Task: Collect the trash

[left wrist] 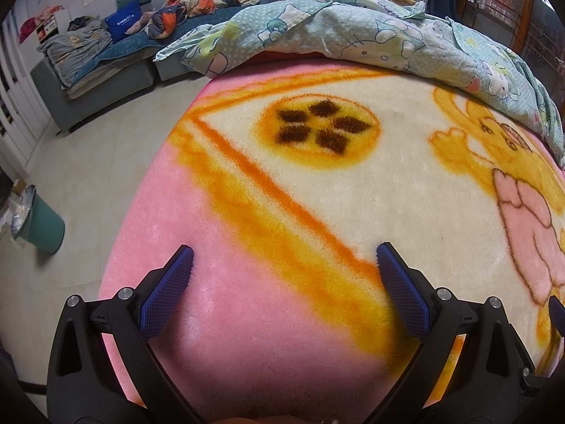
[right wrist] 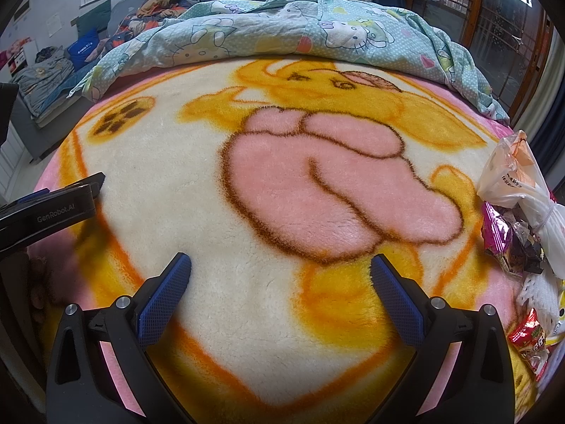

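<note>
Hovering over the fuzzy pink-and-yellow cartoon blanket, left tongs and right tongs both gape empty; crinkly snack wrappers could slip, or pile snag.

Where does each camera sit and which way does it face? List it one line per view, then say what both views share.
Left wrist: rides the left gripper, open over the blanket's pink left edge, facing the quilt; green bin on the floor, left.
Right wrist: rides the right gripper, open over the blanket's middle; trash wrappers at right, the left gripper's body at left.
Shared: blanket, quilt, far sofa.
</note>
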A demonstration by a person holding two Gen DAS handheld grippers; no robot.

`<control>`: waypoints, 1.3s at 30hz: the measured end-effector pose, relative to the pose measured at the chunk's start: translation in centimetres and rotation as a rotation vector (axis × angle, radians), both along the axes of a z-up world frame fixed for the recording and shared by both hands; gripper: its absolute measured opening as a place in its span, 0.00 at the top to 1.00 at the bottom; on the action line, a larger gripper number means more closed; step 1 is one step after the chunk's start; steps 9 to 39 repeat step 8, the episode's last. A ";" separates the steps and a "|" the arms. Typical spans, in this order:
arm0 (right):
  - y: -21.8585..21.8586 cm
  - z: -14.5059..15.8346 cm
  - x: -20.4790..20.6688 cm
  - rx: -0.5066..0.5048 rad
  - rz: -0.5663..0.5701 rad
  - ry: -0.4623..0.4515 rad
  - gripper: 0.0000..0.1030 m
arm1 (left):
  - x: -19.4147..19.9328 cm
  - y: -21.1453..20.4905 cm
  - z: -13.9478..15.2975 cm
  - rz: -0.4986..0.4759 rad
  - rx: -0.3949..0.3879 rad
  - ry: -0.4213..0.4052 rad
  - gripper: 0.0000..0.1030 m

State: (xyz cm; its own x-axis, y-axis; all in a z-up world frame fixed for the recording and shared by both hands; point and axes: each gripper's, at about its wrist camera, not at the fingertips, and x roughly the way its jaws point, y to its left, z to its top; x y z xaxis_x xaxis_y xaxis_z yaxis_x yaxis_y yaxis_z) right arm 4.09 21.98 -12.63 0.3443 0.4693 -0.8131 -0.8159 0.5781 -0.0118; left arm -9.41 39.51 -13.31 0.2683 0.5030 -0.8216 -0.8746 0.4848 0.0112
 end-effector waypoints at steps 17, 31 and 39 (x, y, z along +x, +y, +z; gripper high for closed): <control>0.0 0.0 0.0 0.000 0.000 -0.001 0.05 | 0.1 -0.1 0.0 0.001 -0.001 -0.001 0.09; 0.0 0.0 0.0 0.000 0.000 -0.001 0.05 | 0.1 -0.1 0.0 0.001 -0.001 -0.001 0.09; 0.0 0.0 0.0 0.000 0.000 -0.001 0.05 | 0.1 -0.1 0.0 0.001 -0.001 -0.001 0.09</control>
